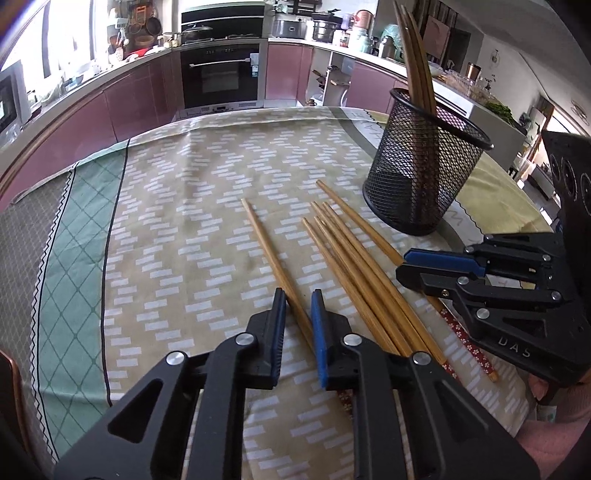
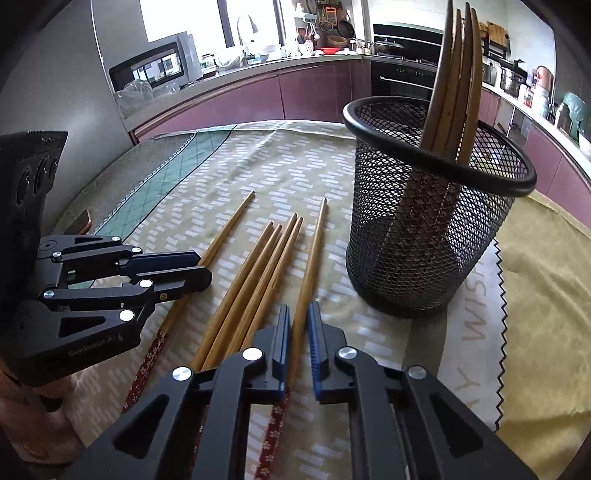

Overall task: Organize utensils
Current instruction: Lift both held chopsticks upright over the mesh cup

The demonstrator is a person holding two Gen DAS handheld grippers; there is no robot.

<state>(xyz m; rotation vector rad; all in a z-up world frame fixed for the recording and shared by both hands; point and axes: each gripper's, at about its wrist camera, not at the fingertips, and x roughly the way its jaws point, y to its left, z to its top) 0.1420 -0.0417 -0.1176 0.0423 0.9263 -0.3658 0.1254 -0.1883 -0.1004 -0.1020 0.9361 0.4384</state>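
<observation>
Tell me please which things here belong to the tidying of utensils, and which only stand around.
For the job: loose chopsticks on the tablecloth; mesh holder with chopsticks already inside; left gripper and right gripper, each closed on one chopstick.

Just around: oven, pots, microwave.

A built-in black oven (image 1: 221, 75) anchors the kitchen. Mauve cabinet fronts (image 1: 136, 101) curve away on both sides of it under a cluttered pale countertop (image 2: 280, 61). Left of the oven, bright windows (image 2: 184, 16) pour daylight in; a microwave (image 2: 147, 66) sits beneath them.
</observation>
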